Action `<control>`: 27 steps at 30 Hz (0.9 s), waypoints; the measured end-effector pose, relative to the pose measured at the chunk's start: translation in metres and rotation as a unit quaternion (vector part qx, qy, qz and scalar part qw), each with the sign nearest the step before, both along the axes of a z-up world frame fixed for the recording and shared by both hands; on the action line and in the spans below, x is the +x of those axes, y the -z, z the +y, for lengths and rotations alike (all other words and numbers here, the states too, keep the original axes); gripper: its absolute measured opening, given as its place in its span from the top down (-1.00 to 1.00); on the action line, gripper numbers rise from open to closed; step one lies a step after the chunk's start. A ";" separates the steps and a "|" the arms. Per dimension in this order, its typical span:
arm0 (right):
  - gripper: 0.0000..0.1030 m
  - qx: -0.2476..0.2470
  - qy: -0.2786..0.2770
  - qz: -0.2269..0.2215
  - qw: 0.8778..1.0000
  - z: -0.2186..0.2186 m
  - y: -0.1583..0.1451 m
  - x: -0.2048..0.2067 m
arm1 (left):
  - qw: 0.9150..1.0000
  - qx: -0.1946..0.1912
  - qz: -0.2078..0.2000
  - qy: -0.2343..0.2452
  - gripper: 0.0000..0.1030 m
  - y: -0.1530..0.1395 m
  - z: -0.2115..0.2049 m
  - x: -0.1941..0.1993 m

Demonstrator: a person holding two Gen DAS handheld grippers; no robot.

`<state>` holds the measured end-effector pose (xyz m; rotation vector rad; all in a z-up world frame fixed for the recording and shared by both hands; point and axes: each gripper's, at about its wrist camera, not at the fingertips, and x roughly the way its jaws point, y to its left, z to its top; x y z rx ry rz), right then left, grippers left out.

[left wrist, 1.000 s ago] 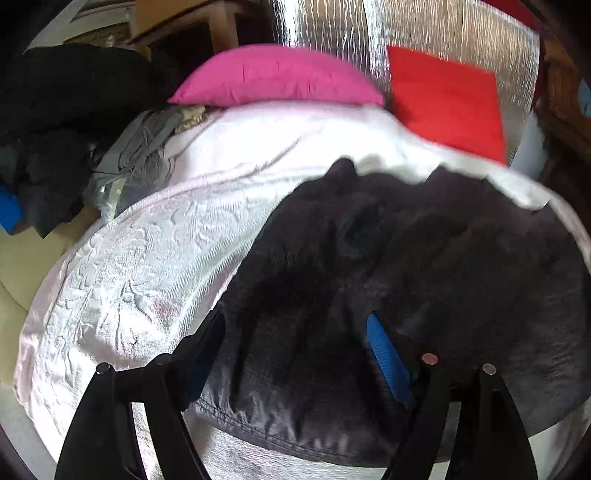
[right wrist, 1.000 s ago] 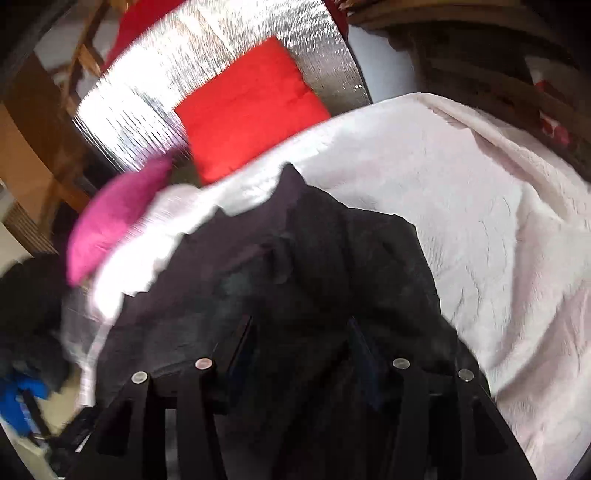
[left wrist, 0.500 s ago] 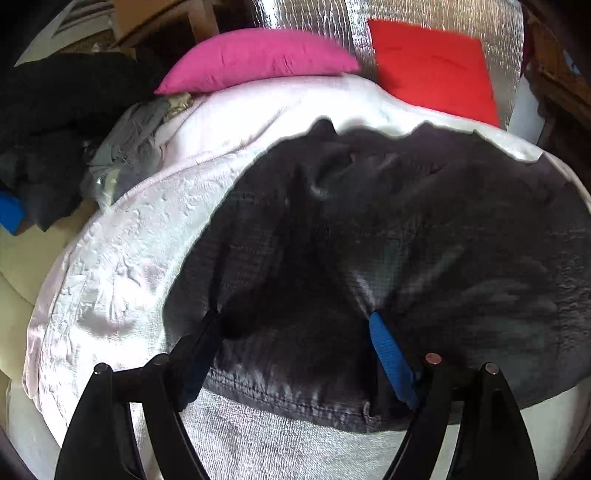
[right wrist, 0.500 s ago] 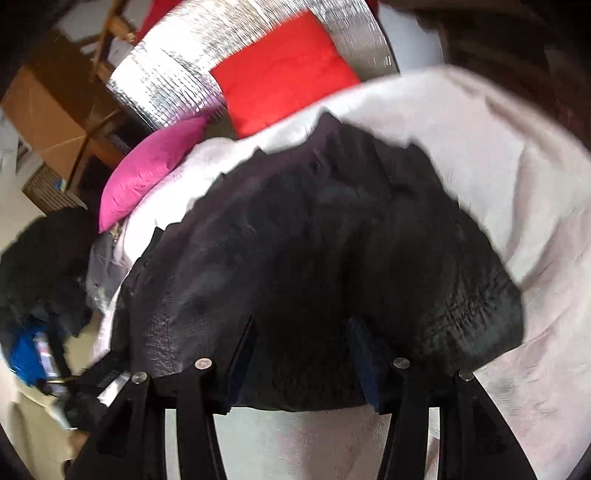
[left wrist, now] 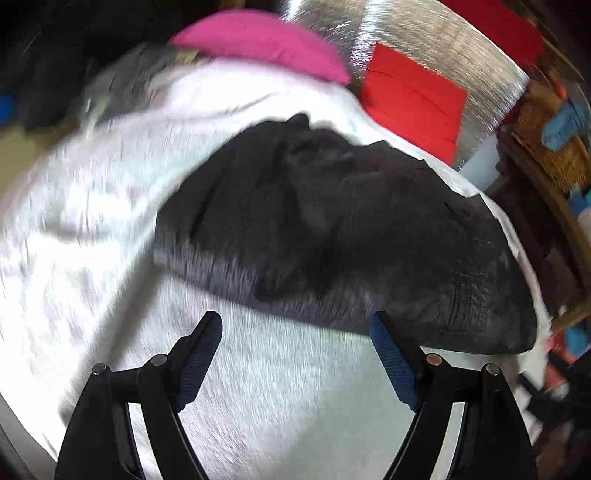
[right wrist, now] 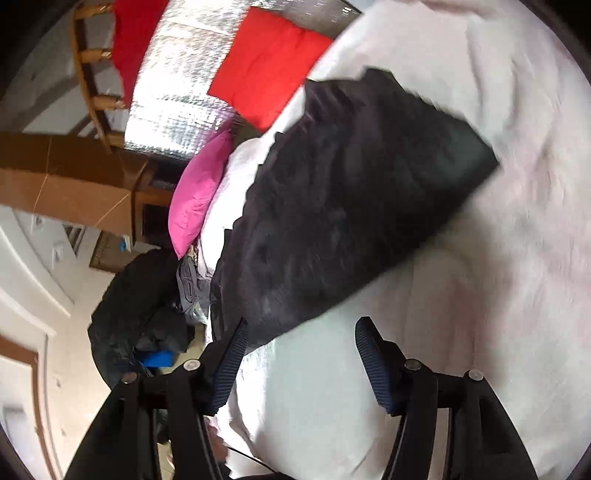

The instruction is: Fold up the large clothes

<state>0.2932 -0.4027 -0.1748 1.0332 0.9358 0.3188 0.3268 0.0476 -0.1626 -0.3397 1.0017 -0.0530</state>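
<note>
A large dark grey garment (left wrist: 332, 236) lies folded in a broad rumpled shape on the white bedspread (left wrist: 92, 229). My left gripper (left wrist: 295, 354) is open and empty, just short of the garment's near hem. In the right wrist view the same garment (right wrist: 351, 206) lies ahead and to the left. My right gripper (right wrist: 299, 358) is open and empty above the white bedspread (right wrist: 498, 295), with its left finger next to the garment's near corner.
A pink pillow (left wrist: 258, 40) and a red cushion (left wrist: 413, 96) lean on a silver foil panel (left wrist: 424, 33) at the far end. Grey and dark clothes (right wrist: 147, 295) are piled to the left. Wicker and wooden furniture (left wrist: 546, 155) stands at the right.
Both grippers have let go of the dark garment and pulled back from it. The garment now lies on the bedspread. The right view has tilted and swung left.
</note>
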 end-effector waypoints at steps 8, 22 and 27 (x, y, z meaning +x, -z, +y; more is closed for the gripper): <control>-0.25 0.034 0.058 0.032 0.997 0.005 0.036 0.024 | 0.993 -0.075 0.047 -0.074 -0.60 0.030 0.027 0.024; -0.21 -0.028 0.168 0.003 0.985 -0.007 0.037 0.066 | 0.975 -0.149 0.007 -0.165 -0.20 0.043 0.052 0.064; 0.24 -0.123 0.150 -0.007 0.981 0.009 0.013 0.065 | 0.984 -0.108 -0.013 -0.143 0.30 0.027 0.042 0.062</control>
